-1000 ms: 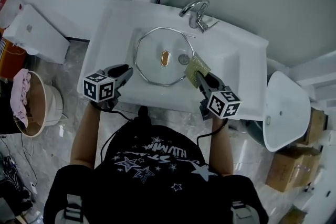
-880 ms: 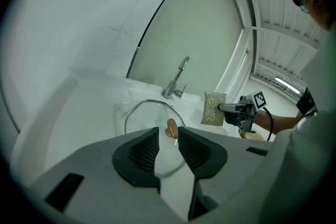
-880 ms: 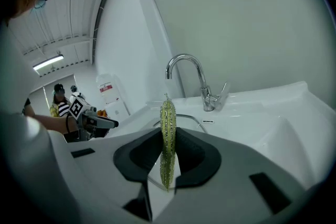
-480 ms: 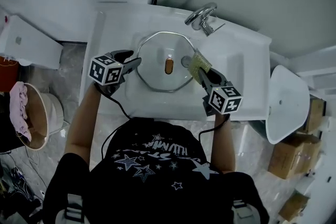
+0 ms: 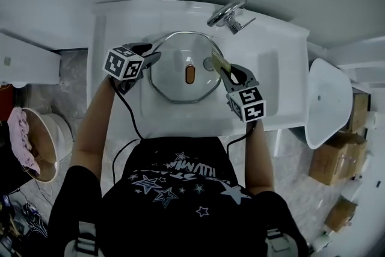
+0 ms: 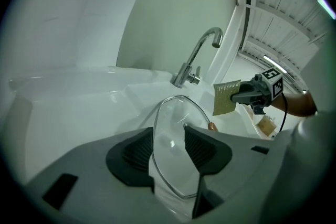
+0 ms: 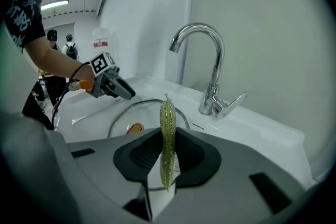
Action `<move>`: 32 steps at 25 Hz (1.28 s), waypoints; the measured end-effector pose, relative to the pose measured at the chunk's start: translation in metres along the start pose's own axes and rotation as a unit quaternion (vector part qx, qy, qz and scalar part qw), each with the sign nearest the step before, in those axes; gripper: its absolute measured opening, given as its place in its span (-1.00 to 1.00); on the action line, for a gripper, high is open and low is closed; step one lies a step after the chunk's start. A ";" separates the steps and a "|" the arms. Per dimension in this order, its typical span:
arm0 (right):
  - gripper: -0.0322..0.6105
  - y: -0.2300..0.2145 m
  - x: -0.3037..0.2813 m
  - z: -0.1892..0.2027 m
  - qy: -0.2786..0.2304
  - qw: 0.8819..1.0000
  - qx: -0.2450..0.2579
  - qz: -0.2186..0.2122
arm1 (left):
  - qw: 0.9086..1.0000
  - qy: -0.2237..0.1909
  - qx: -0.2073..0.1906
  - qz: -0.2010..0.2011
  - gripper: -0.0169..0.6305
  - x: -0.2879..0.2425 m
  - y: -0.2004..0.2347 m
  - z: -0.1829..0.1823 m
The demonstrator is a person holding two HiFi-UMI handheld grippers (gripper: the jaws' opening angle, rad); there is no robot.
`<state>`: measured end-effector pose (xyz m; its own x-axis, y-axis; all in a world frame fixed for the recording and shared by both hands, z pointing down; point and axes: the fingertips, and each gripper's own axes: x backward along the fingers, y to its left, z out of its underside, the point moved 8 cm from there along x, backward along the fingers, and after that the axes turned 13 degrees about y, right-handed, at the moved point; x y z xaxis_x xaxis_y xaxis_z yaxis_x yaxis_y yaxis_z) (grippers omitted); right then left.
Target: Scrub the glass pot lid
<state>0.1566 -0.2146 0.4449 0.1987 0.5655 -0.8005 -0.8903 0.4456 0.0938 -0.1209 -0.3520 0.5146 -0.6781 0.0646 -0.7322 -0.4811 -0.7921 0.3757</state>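
Observation:
The glass pot lid (image 5: 174, 78) lies in the white sink (image 5: 114, 27), its orange knob (image 5: 190, 74) up. My left gripper (image 5: 155, 57) is at the lid's left rim. In the left gripper view its jaws (image 6: 169, 139) are opening, with the lid's edge (image 6: 178, 113) between them and a gap at each pad. My right gripper (image 5: 225, 72) is shut on a yellow-green scouring pad (image 5: 218, 63) at the lid's right edge. The right gripper view shows the pad (image 7: 167, 139) pinched upright between the jaws, and the lid (image 7: 137, 113) below.
A chrome faucet (image 5: 225, 14) stands at the sink's back edge, just beyond the lid. A white basin (image 5: 328, 102) and cardboard boxes (image 5: 340, 165) are on the floor at the right. At the left stands a bucket with a pink cloth (image 5: 24, 141).
My left gripper has moved from the sink's front left corner up to the lid's left rim. My right gripper has carried the pad closer to the lid's right edge.

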 end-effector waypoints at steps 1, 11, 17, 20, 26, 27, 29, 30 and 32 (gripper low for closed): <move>-0.68 -0.001 -0.002 -0.002 -0.001 1.000 0.001 -0.003 | 1.000 0.005 0.001 0.001 -0.40 -0.004 0.004 -0.001; -0.68 -0.015 -0.015 -0.014 0.005 0.999 0.040 -0.015 | 1.000 0.012 0.007 0.004 -0.40 -0.027 0.014 -0.026; -0.68 -0.023 -0.022 -0.021 0.004 0.999 0.050 -0.021 | 0.995 0.082 -0.046 -0.041 -0.40 -0.047 0.009 -0.034; -0.68 -0.026 -0.026 -0.022 0.004 0.998 0.052 -0.029 | 0.993 0.090 -0.056 -0.048 -0.40 -0.051 0.009 -0.036; -0.68 -0.028 -0.033 -0.025 0.011 0.995 0.102 -0.007 | 0.991 0.096 -0.078 -0.043 -0.47 -0.053 0.008 -0.037; -0.68 -0.027 -0.035 -0.027 0.009 0.993 0.119 0.002 | 0.991 0.098 -0.078 -0.041 -0.48 -0.053 0.008 -0.037; -0.68 -0.023 -0.038 -0.033 0.003 0.987 0.162 0.023 | 0.992 0.102 -0.069 -0.032 -0.49 -0.053 0.010 -0.038; -0.68 -0.021 -0.041 -0.036 0.003 0.982 0.186 0.034 | 0.992 0.105 -0.062 -0.027 -0.49 -0.053 0.010 -0.039; -0.68 -0.016 -0.049 -0.040 0.005 0.970 0.237 0.056 | 0.993 0.108 -0.051 -0.020 -0.49 -0.053 0.011 -0.040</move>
<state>0.1447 -0.2766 0.4589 0.1054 0.6230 -0.7751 -0.6168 0.6523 0.4404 -0.0681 -0.3885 0.5346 -0.5194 -0.0267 -0.8541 -0.4389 -0.8493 0.2934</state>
